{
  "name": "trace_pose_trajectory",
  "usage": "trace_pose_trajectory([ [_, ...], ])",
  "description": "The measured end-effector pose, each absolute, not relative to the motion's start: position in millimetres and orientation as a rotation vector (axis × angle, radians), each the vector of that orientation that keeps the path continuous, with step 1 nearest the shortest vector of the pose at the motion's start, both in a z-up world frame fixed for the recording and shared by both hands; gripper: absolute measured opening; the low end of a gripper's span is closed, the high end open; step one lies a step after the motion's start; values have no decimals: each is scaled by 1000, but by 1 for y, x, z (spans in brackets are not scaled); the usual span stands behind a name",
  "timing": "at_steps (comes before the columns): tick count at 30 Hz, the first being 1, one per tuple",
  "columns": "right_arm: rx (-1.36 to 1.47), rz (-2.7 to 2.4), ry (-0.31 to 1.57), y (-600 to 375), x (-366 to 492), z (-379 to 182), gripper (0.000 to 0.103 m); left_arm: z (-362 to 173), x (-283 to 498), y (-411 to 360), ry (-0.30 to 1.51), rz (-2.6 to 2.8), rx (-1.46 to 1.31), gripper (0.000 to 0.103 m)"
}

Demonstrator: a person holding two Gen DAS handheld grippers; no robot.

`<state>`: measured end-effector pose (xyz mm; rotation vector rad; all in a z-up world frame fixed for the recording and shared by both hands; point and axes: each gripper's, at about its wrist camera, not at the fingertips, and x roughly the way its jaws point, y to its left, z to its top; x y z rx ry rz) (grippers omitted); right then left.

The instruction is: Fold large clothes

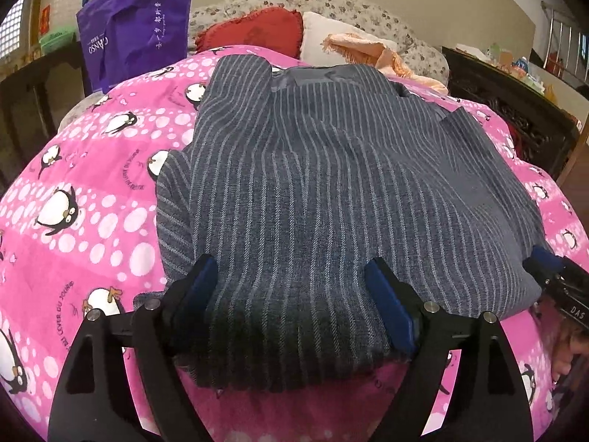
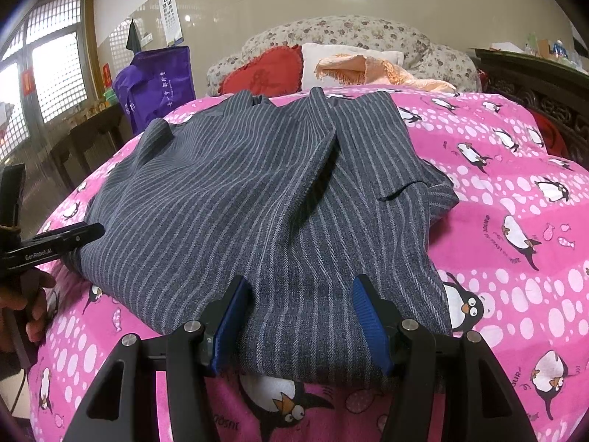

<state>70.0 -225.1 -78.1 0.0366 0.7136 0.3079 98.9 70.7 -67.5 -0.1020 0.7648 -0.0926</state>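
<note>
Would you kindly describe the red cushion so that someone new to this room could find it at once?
Start at the bed with the pink penguin quilt and look to its far end, where a floral headboard rises. Against it lie three soft things: the red cushion sits leftmost, beside a white pillow and a peach fringed cloth. It alone is deep red, with a fringed edge.

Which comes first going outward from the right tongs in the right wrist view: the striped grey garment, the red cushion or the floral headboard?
1. Striped grey garment: its near hem lies between the open right tongs.
2. Red cushion: past the garment's far edge, left of centre at the head of the bed.
3. Floral headboard: farthest, behind the cushion.
</note>
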Motion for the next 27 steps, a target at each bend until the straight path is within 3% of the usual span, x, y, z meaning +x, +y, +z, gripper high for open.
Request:
trace_pose_trajectory([
  [19, 51, 319, 710, -226, 70, -78, 60, -71, 95, 75, 744, -98, -118, 84],
  [22, 31, 348, 714, -222, 70, -76, 76, -71, 95, 75, 743, -100, -122, 84],
  [24, 12, 364, 716, -217, 69, -75, 95, -71, 95, 75, 744, -100, -121, 84],
  [27, -59, 347, 721, -206, 68, -74, 103, -71, 95, 75, 744, -100, -121, 84],
])
